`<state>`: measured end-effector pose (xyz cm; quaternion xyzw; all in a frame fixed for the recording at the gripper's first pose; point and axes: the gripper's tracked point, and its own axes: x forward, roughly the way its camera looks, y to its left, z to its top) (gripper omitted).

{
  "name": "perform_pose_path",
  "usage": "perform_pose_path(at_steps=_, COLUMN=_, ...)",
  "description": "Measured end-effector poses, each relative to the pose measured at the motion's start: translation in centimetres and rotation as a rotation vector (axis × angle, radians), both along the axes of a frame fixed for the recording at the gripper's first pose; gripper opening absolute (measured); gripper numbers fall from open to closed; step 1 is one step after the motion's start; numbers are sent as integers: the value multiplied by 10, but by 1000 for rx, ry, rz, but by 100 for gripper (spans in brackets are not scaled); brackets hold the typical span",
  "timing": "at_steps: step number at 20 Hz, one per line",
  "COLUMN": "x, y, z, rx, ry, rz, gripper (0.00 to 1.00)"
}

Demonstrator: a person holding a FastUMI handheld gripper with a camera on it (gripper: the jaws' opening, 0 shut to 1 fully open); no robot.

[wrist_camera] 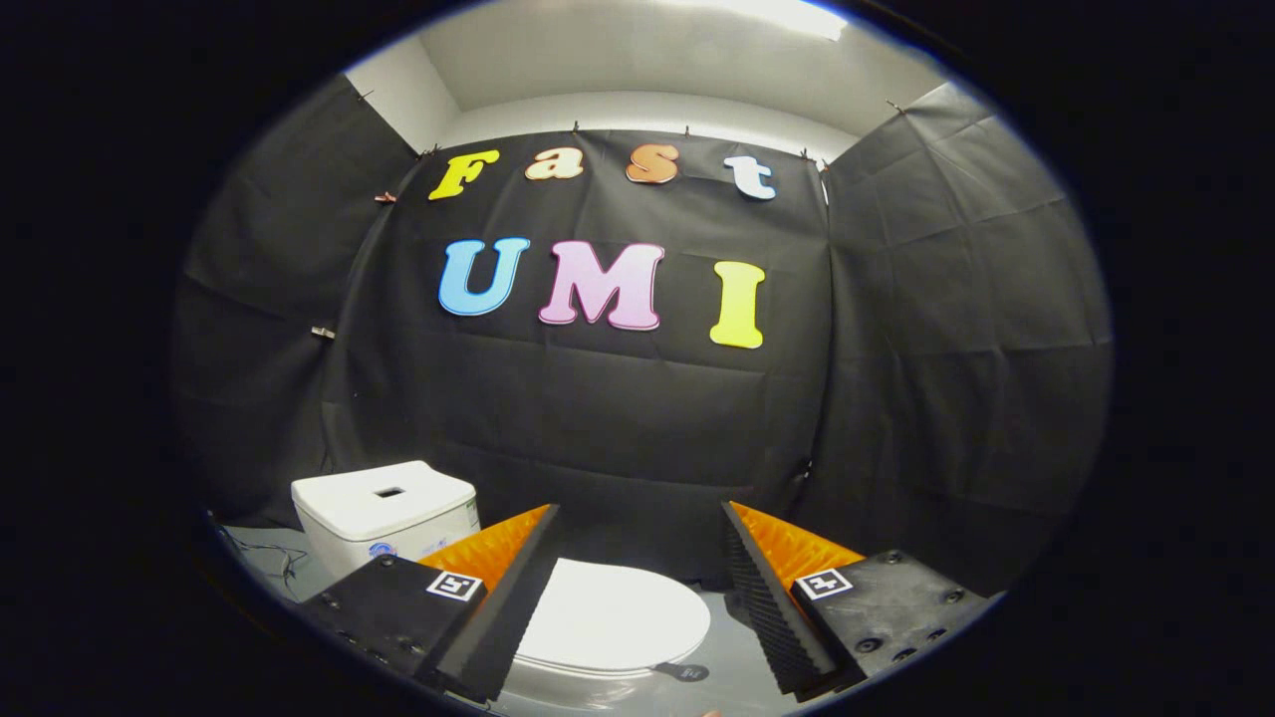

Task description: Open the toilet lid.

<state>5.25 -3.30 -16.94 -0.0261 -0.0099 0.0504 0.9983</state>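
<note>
A white toilet stands low ahead, its lid (613, 617) lying flat and closed over the bowl. The white tank (383, 513) rises behind it, beyond my left finger. A small dark tab (687, 671) sticks out at the lid's near right rim. My gripper (637, 523) hovers above the lid, open wide, with nothing between its fingers. The left finger (498, 588) overlaps the lid's left side in view; the right finger (772, 588) is off the lid's right side.
Black cloth walls close the booth on three sides, just behind the tank. Grey floor (727, 677) shows to the right of the bowl. A thin cable (284, 563) lies on the floor left of the tank.
</note>
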Motion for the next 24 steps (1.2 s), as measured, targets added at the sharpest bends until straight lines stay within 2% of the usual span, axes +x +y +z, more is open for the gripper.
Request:
perform_pose_path(at_steps=8, x=11, y=-40, z=-89, rx=38, ry=223, rz=-40, gripper=98)
perform_pose_path(at_steps=10, x=15, y=-49, z=-116, rx=91, ry=307, rz=-48, gripper=99)
perform_pose_path(at_steps=18, x=16, y=-45, z=-193, rx=398, ry=584, rz=38, gripper=99)
perform_pose_path(at_steps=21, x=21, y=-63, z=-224, rx=471, ry=678, rz=13, gripper=99)
perform_pose_path(at_steps=24, x=26, y=-90, z=-252, rx=560, ry=738, rz=-55, gripper=99)
